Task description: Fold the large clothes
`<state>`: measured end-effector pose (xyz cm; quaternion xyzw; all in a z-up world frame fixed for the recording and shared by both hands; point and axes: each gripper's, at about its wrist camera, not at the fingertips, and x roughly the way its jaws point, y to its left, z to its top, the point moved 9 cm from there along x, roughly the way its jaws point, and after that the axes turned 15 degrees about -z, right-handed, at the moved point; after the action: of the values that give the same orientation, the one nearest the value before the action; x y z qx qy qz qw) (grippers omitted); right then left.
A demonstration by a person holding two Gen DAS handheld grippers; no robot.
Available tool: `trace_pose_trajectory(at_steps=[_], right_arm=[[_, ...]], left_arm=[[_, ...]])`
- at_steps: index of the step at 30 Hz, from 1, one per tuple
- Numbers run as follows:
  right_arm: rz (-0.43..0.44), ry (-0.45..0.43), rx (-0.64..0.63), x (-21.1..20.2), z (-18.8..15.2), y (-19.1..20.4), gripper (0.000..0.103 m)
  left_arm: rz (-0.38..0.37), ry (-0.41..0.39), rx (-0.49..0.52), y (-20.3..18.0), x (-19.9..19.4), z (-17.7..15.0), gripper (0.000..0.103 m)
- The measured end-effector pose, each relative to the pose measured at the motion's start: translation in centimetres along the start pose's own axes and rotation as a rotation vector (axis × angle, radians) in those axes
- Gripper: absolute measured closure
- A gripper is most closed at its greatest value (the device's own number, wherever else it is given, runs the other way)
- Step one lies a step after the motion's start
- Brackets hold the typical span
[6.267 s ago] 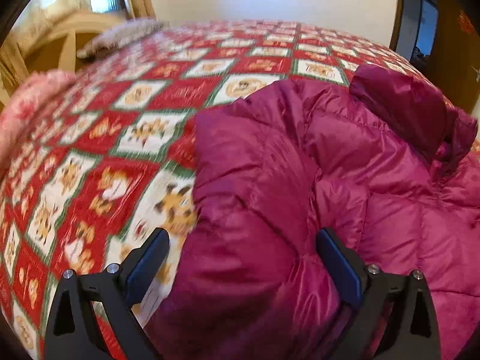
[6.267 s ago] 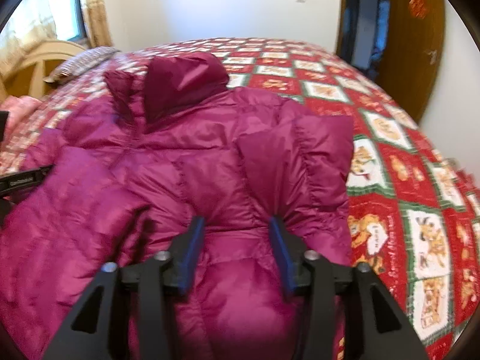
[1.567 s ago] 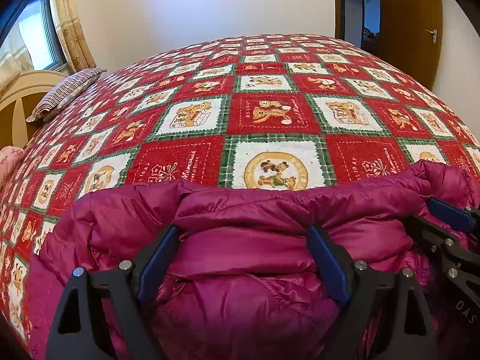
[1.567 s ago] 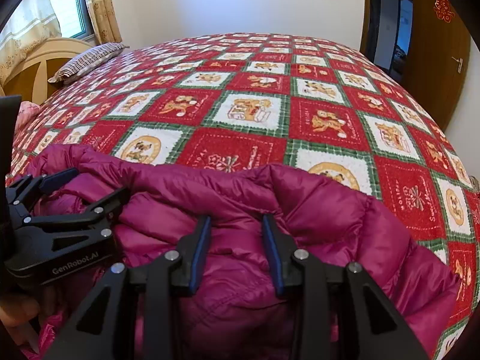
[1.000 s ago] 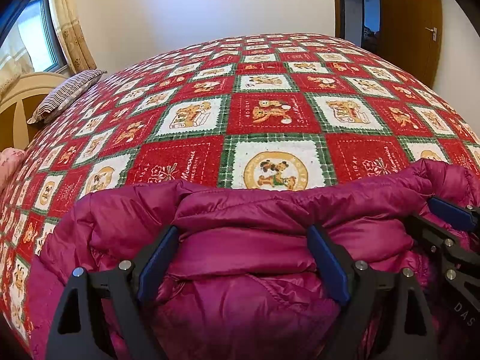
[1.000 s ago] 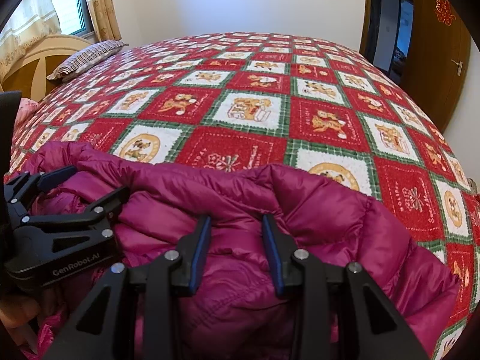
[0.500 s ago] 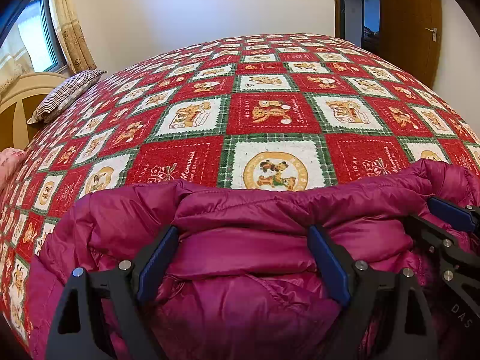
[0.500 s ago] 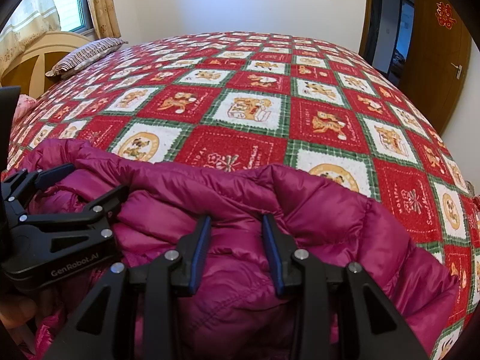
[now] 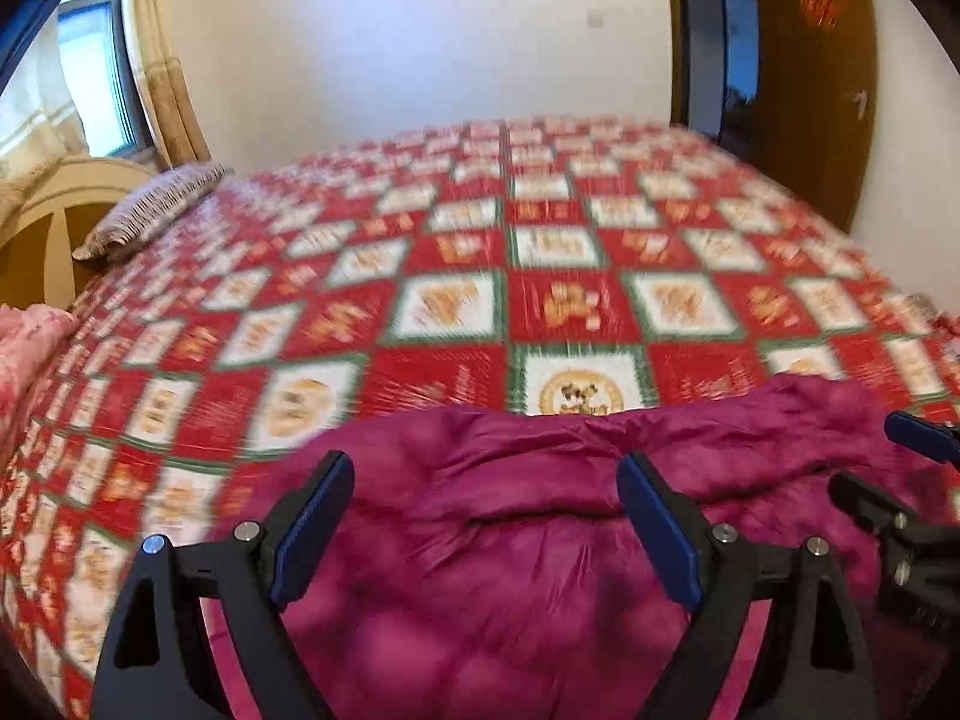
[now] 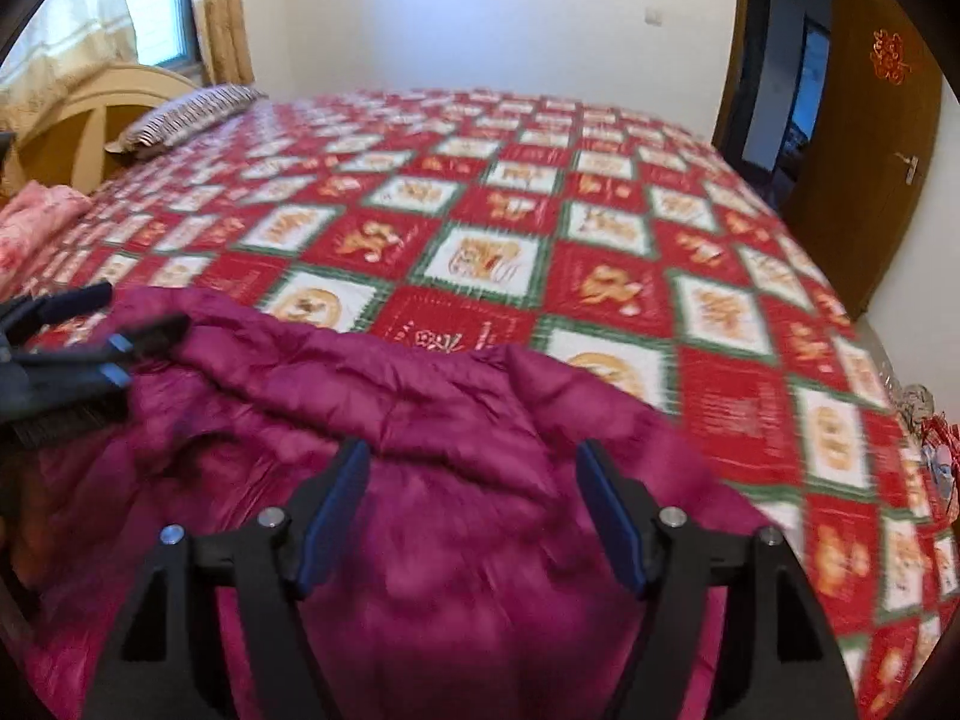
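With the folded jacket (image 10: 456, 480) bundled at 6 o'clock on the bed (image 10: 540, 252), both the left gripper (image 9: 486, 516) and right gripper (image 10: 474, 510) spread wide, gripping nothing, should lift straight off without snagging folds.

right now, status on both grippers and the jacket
Left gripper open, above the jacket. Right gripper open, also over it. Jacket bunched on the quilt at the near edge. Nothing in the way; frames blurred.
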<state>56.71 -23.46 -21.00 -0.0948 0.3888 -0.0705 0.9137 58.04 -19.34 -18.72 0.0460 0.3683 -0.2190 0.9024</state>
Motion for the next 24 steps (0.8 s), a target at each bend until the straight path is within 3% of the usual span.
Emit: trace_pose_trajectory(at_steps=[5, 11, 18, 24], right_arm=[[0.037, 0.004, 0.004, -6.3, -3.8, -4.0, 0.023], [0.083, 0.015, -0.003, -13.2, -10.8, -5.7, 0.017], [0.085, 0.023, 0.068, -19.2, -18.4, -7.6, 0.009], [0.045, 0.038, 0.102, -22.2, -24.0, -8.3, 0.009]], left_arm=[[-0.01, -0.077, 0.045, 1.2, -10.3, -3.2, 0.013], [0.02, -0.062, 0.087, 3.0, -18.6, -11.8, 0.013], [0.053, 0.01, 0.042, 5.9, -23.1, -22.1, 0.013], [0.064, 0.032, -0.043, 7.5, -25.7, -28.0, 0.013]])
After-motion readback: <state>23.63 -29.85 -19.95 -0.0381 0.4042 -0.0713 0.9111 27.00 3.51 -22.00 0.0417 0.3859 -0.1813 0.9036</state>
